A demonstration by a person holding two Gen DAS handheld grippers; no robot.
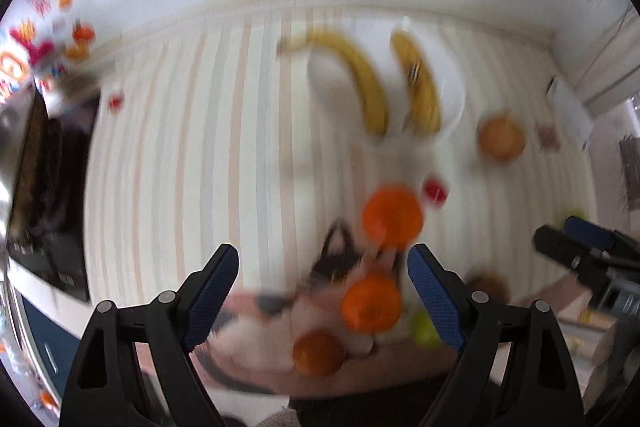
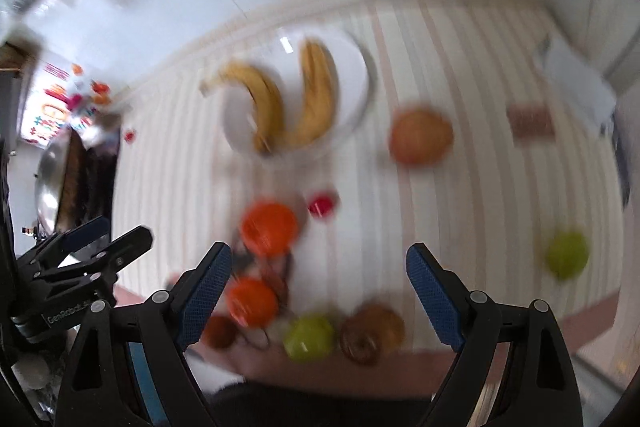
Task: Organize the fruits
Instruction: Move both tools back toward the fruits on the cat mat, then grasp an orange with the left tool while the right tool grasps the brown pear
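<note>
Both views are motion-blurred and look down on a striped tablecloth (image 1: 200,147). Two bananas (image 1: 372,83) (image 2: 296,103) lie on a white plate (image 1: 452,95) (image 2: 352,83) at the far side. Three oranges (image 1: 394,219) (image 2: 269,229) sit near the front edge, on a patterned cloth. A pale orange fruit (image 1: 502,138) (image 2: 421,135) lies right of the plate. Green apples (image 2: 309,337) (image 2: 567,254) and a brown fruit (image 2: 372,333) lie near the front. My left gripper (image 1: 324,287) hangs open above the oranges, holding nothing. My right gripper (image 2: 319,287) is open and empty too.
A small red fruit (image 1: 435,191) (image 2: 322,205) lies by the oranges, another red one (image 1: 116,102) at the far left. A brown square (image 2: 531,122) and white paper (image 2: 576,79) lie at the right. A dark counter with a metal lid (image 2: 50,163) borders the table's left.
</note>
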